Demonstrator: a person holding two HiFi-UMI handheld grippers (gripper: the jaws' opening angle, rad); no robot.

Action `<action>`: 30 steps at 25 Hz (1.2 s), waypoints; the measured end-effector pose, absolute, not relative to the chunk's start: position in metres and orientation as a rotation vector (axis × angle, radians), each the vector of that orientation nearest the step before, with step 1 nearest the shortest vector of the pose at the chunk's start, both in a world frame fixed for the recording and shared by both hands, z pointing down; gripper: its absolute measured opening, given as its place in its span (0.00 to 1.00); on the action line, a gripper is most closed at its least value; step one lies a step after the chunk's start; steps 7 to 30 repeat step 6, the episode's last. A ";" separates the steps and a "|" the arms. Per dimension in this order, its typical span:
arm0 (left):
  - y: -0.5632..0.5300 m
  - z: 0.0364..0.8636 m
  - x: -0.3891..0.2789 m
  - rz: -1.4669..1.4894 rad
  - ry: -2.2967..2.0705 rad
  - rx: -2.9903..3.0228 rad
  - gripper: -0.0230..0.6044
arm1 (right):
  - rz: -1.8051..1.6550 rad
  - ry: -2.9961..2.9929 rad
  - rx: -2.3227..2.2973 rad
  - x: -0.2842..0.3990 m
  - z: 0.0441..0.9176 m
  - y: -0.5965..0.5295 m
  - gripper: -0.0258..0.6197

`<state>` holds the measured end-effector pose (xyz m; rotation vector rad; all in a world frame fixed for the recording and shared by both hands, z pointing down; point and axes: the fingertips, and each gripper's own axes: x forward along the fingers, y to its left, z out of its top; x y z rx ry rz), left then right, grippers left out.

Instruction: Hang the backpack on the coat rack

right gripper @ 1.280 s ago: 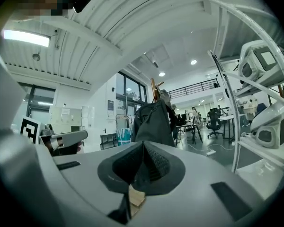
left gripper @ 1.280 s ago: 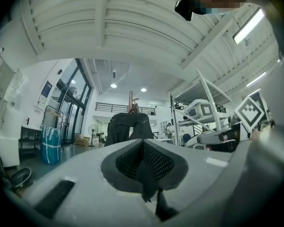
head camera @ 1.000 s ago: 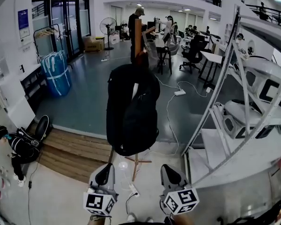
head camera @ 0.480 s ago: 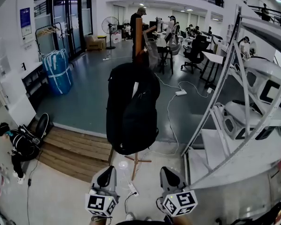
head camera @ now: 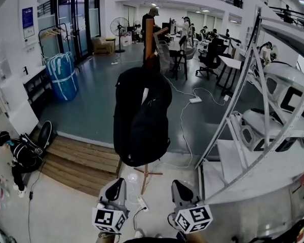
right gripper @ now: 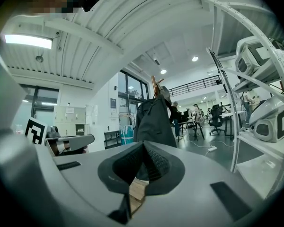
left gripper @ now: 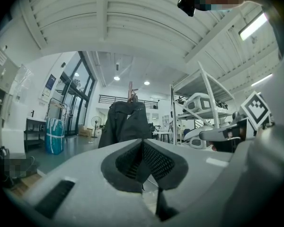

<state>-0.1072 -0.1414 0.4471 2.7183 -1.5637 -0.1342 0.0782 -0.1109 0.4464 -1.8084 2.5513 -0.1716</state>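
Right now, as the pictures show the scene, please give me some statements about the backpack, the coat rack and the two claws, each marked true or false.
1. The backpack hangs on the coat rack. True.
2. The left claw is shut on a backpack strap. False: it is shut with nothing in it, and it is held apart from the backpack.
3. The right claw is wide open. False: its jaws are together and hold nothing.
4. In the head view, a blue wrapped bundle stands on the floor to the left of the coat rack. True.
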 end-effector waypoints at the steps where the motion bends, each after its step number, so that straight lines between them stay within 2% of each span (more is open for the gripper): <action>1: -0.141 0.447 -0.106 -0.134 -1.563 2.722 0.07 | -0.172 2.554 -1.804 0.079 0.447 -0.111 0.06; 30: -0.141 0.445 -0.102 -0.136 -1.555 2.742 0.07 | -0.176 2.565 -1.787 0.080 0.448 -0.110 0.06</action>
